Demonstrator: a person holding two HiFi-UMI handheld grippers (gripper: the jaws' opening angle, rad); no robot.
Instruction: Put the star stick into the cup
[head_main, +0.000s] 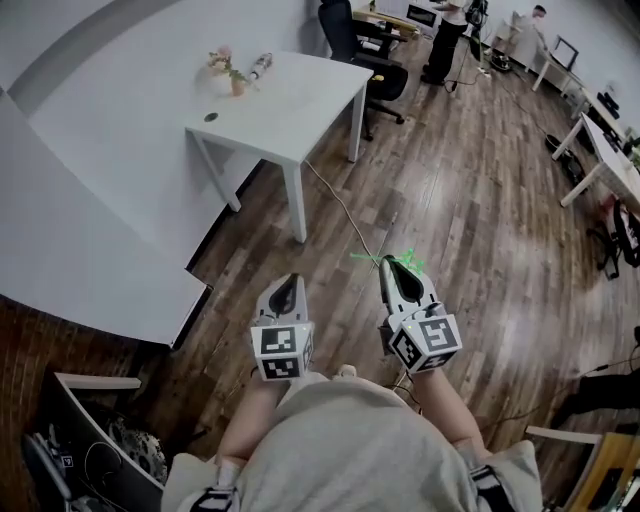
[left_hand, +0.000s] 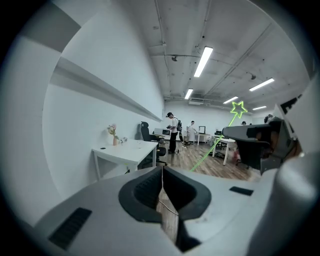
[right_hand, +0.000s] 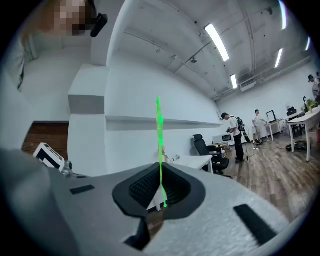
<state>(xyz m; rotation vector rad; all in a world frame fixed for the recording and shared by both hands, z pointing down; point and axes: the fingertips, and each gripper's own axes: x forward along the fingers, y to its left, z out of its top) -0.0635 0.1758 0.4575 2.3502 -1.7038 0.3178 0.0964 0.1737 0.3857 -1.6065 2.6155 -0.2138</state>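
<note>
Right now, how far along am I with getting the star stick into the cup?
Done: the stick is picked up, with the right gripper jaws shut on it. In hand: it is held over the floor, away from the table. Left: get to the table and drop it into the small cup, which seems to hold flowers. The left gripper is shut and empty.

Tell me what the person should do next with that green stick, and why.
Probably walk it toward the white table. The right hand-held gripper is shut on the green star stick, but what looks like a small cup stands on that table, far across the wooden floor, well beyond reach. The left hand-held gripper is shut, empty.
</note>
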